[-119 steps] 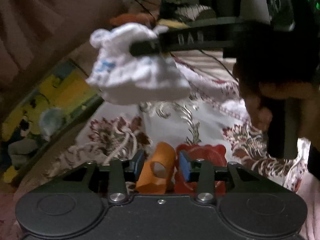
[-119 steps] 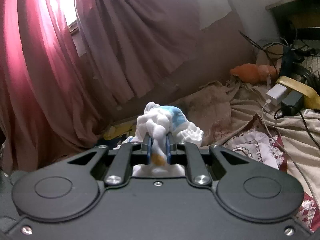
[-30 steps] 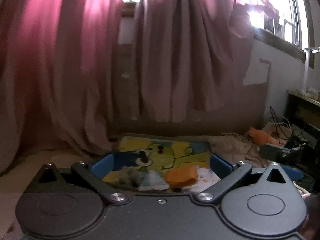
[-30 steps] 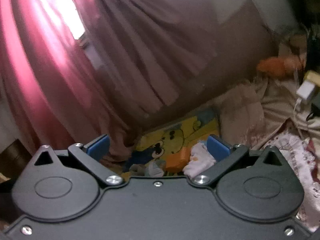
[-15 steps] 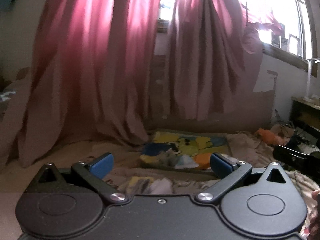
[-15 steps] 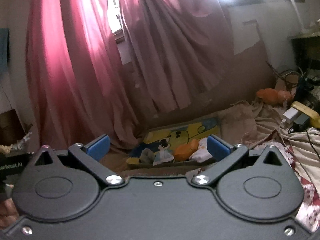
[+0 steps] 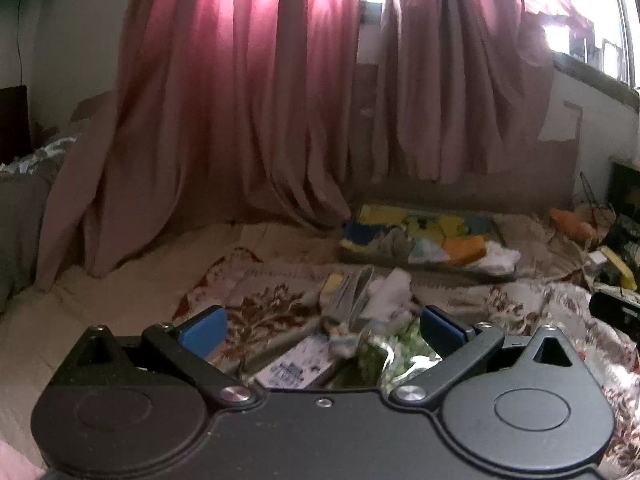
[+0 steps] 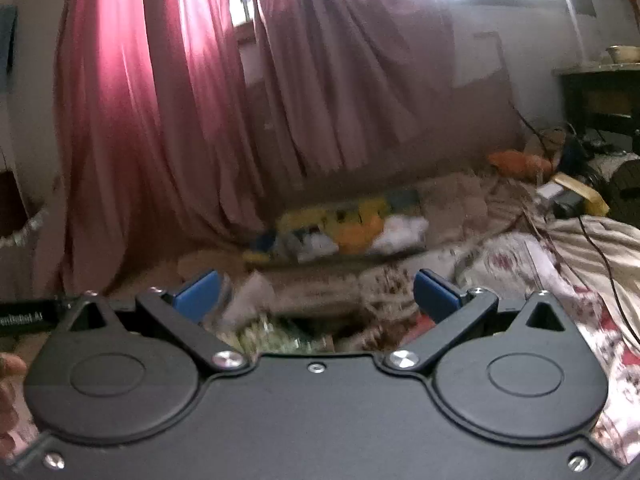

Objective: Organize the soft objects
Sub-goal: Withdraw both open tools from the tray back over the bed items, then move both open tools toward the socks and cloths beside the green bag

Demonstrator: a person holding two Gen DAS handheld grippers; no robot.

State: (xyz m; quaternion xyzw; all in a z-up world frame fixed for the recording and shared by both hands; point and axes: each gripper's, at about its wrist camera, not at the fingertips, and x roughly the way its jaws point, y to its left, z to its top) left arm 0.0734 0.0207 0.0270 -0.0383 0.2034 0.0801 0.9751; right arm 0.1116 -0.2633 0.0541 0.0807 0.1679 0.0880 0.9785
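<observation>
Gaping L gripper (image 7: pixel 322 326) — R gripper (image 8: pixel 316 290) too

Both cameras sit low over the bed, each looking out across its own black gripper body toward the long pink-red curtains (image 7: pixel 248 100) at the window. The left wrist view faces them nearly square on, with the flat yellow cartoon-printed tray (image 7: pixel 420 236) of soft things well ahead and to its right. The right wrist view stands further right (its picture is blurred), so the same tray (image 8: pixel 340 224) falls near its centre. Both views share the curtains, the tray, the floral bedspread (image 7: pixel 260 312) close below, and the orange plush toy (image 8: pixel 520 162) far right.
</observation>
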